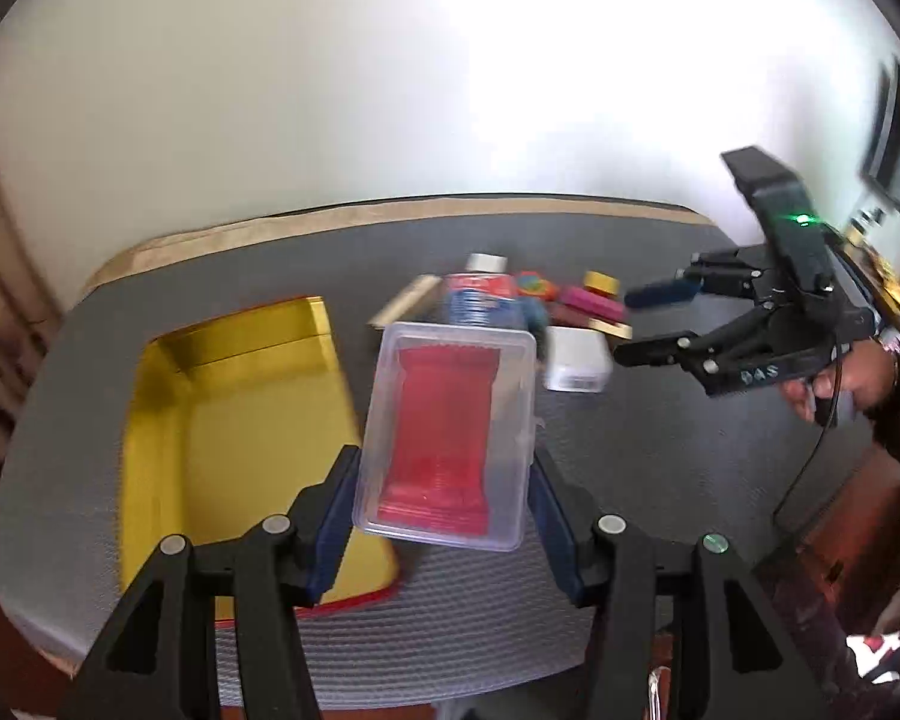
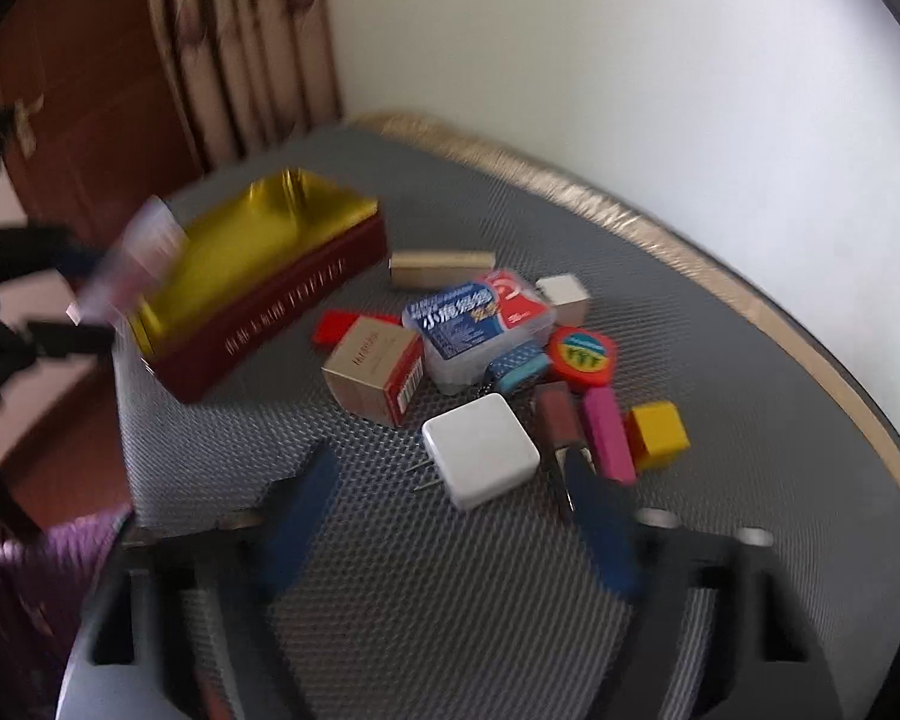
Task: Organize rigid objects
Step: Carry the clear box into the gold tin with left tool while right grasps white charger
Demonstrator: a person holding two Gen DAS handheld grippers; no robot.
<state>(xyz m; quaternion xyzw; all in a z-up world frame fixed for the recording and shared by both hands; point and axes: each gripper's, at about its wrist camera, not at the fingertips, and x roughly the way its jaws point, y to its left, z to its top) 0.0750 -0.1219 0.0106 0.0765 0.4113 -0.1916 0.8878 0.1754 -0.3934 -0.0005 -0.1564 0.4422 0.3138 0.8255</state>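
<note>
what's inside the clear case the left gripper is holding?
Through the clear plastic case, clamped by the left gripper, shows one flat red packet with crimped ends, filling most of it. Anything beneath the packet is hidden.

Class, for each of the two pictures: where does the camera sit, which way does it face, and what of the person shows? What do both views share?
Left wrist: on the left gripper, facing down across the table; it holds a clear box; a hand carries the right gripper.
Right wrist: on the right gripper, facing the white charger; jaws empty.
Shared: gold-lined box, charger.
</note>
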